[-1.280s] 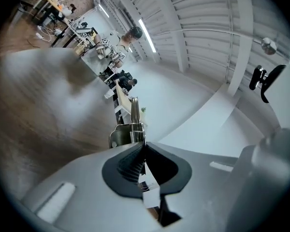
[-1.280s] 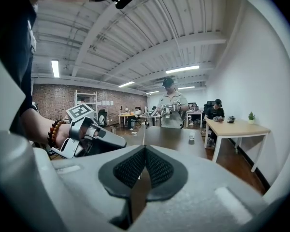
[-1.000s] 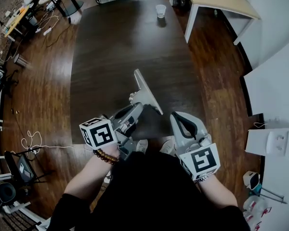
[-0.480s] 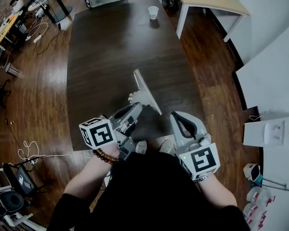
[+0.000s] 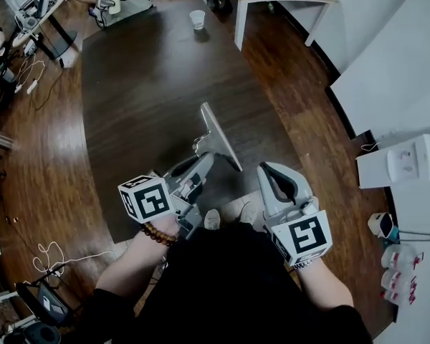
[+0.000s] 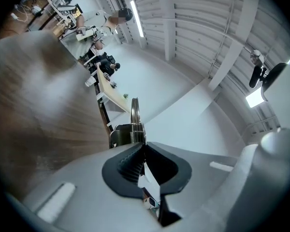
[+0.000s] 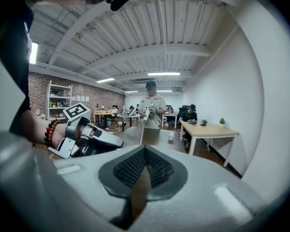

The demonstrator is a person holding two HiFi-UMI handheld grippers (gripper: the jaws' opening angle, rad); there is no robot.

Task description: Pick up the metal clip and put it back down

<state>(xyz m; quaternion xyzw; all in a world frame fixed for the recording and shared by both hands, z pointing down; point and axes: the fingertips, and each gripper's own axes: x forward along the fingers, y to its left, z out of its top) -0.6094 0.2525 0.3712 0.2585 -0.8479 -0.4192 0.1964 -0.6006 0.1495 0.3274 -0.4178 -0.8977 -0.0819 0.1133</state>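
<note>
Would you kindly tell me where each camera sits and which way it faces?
Head view: on the head, steeply down at the table; forearms, left gripper and right gripper show.
Left gripper view: rides that gripper, looking along jaws shut on the metal clip.
Right gripper view: rides that gripper, facing across the room; shut empty jaws, left wrist show.
Shared: head and left gripper views both show the metal clip.

Dim head view; ceiling strip lights (image 7: pixel 163 74) glare; fisheye edges blurred.
</note>
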